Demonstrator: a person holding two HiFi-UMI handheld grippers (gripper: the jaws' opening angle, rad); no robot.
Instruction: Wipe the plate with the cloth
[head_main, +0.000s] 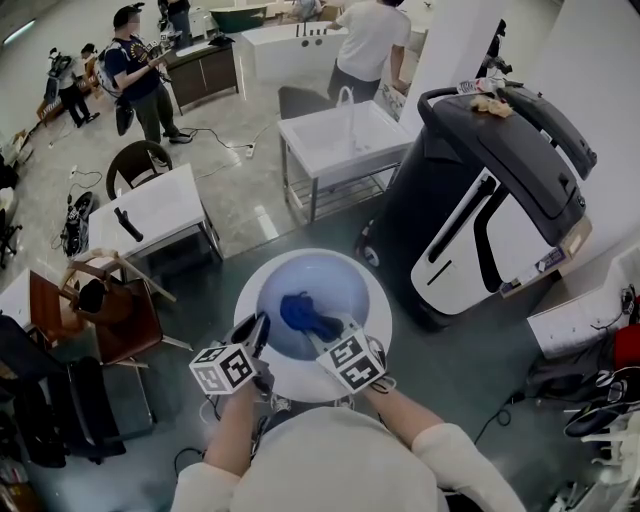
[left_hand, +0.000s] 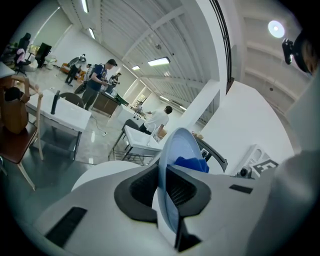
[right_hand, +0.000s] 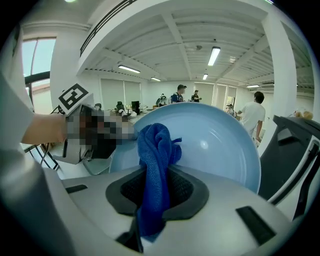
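A pale blue plate (head_main: 330, 285) is held tilted over a small round white table (head_main: 375, 300). My left gripper (head_main: 262, 332) is shut on the plate's near left rim; in the left gripper view the rim (left_hand: 172, 165) runs edge-on between the jaws. My right gripper (head_main: 335, 335) is shut on a dark blue cloth (head_main: 305, 315) that lies against the plate's inner face. In the right gripper view the cloth (right_hand: 155, 175) hangs bunched between the jaws in front of the plate's bowl (right_hand: 215, 145).
A large black and white machine (head_main: 490, 200) stands close at the right. A white sink stand (head_main: 340, 140) is behind the table, a white desk (head_main: 150, 210) and wooden chairs (head_main: 100, 300) at the left. Several people stand at the far back.
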